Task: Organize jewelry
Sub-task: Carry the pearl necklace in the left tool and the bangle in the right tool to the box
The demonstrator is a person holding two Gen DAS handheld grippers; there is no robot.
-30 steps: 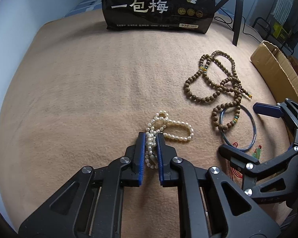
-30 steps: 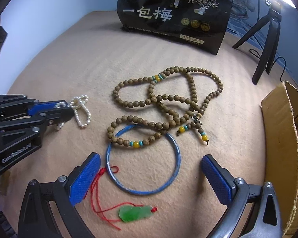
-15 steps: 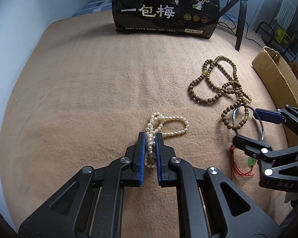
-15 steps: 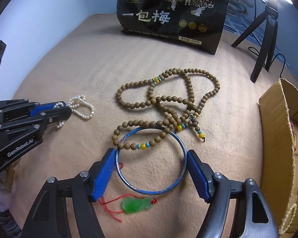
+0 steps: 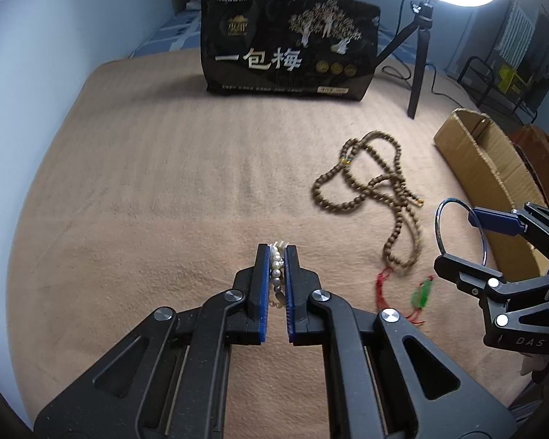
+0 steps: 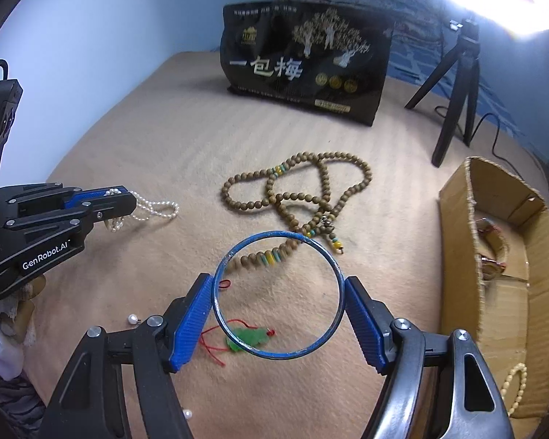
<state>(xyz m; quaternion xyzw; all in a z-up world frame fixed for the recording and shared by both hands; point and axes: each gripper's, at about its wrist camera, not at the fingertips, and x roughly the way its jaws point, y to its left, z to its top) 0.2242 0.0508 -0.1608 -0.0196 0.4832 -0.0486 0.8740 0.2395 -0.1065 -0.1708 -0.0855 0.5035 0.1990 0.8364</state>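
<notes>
On the tan blanket point(image 6: 172, 139), near its left side, the left gripper point(image 5: 276, 256) has its blue pads pressed together on a pearl strand point(image 5: 276, 264), part of which trails onto the cloth beyond the fingertips in the right wrist view. To the right, the right gripper point(image 6: 278, 294) clamps a blue bangle point(image 6: 278, 294) between its two pads, the ring held tilted above the blanket. A green pendant on red cord point(image 6: 247, 336) lies on the cloth under the bangle. Just beyond it sprawls a long wooden bead mala point(image 6: 303, 197) with yellow and turquoise accents, resting flat in loops. At the right edge stands an open cardboard box point(image 6: 457, 219) with a few pieces of jewelry inside. A black snack bag point(image 5: 289, 55) stands at the far side, a tripod point(image 6: 453, 87) near it.
</notes>
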